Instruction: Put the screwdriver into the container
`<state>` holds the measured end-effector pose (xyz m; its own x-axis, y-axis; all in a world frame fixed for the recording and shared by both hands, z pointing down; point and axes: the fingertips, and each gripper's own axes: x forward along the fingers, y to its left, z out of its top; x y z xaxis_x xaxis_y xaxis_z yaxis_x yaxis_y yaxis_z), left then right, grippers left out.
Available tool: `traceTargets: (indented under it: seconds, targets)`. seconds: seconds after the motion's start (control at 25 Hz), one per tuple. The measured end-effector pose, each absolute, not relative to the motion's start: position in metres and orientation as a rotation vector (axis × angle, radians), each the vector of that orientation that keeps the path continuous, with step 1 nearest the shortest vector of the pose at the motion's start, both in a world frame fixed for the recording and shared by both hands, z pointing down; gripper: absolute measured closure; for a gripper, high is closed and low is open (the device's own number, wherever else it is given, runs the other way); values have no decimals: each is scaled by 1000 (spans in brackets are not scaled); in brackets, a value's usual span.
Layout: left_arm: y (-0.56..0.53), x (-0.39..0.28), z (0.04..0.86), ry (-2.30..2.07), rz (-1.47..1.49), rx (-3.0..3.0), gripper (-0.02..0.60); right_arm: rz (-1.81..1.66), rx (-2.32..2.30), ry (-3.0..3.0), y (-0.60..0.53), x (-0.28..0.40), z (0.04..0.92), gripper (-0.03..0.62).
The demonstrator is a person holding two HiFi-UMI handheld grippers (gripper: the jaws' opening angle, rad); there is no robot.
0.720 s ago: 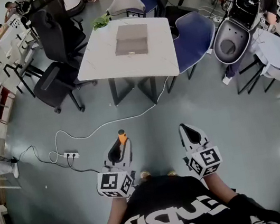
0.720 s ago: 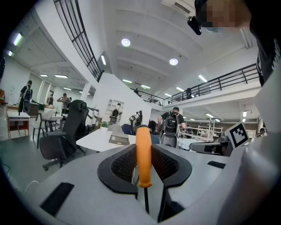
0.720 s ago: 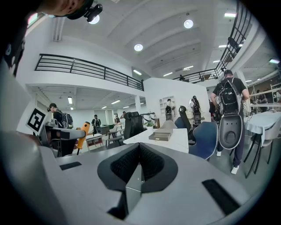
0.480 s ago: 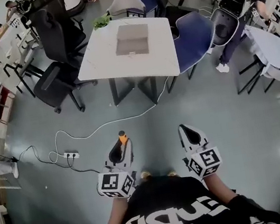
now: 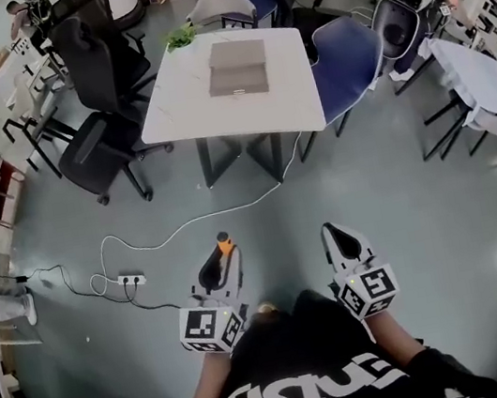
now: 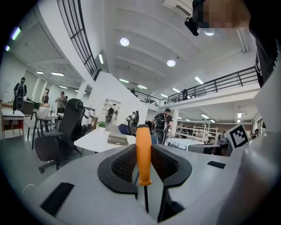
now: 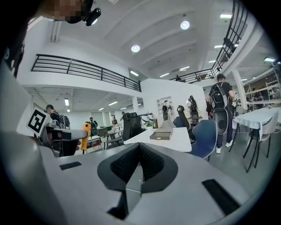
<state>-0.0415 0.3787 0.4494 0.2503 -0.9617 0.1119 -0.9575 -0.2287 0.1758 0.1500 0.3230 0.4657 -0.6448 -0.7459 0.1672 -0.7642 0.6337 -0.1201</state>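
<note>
Clamping left gripper (image 5: 220,261): I grip the orange-handled screwdriver (image 6: 143,154) by its handle.
Right gripper (image 5: 337,237): my jaws closed, empty.
Grey container (image 5: 238,67): near the white table's (image 5: 185,109) far edge.

Office furniture and cabling on a grey floor.
A white table (image 5: 183,100) is seen well ahead of the left gripper (image 5: 219,260), flanked by black office chairs (image 5: 101,143) leftward; a blue chair (image 5: 347,57) is placed ahead of the right gripper (image 5: 339,234), a power strip (image 5: 130,281) left of the left one.
</note>
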Motion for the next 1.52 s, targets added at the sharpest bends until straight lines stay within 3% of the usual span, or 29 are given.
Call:
traceTargets:
  seconds: [0.6, 1.52]
  targets:
    - [299, -79, 467, -1773, -19, 2378, 468, 303, 1348, -2724, 252, 115, 492, 582]
    - [-12, -131, 437, -1876, -22, 2282, 468, 292, 1194, -2787, -78, 67, 456, 582]
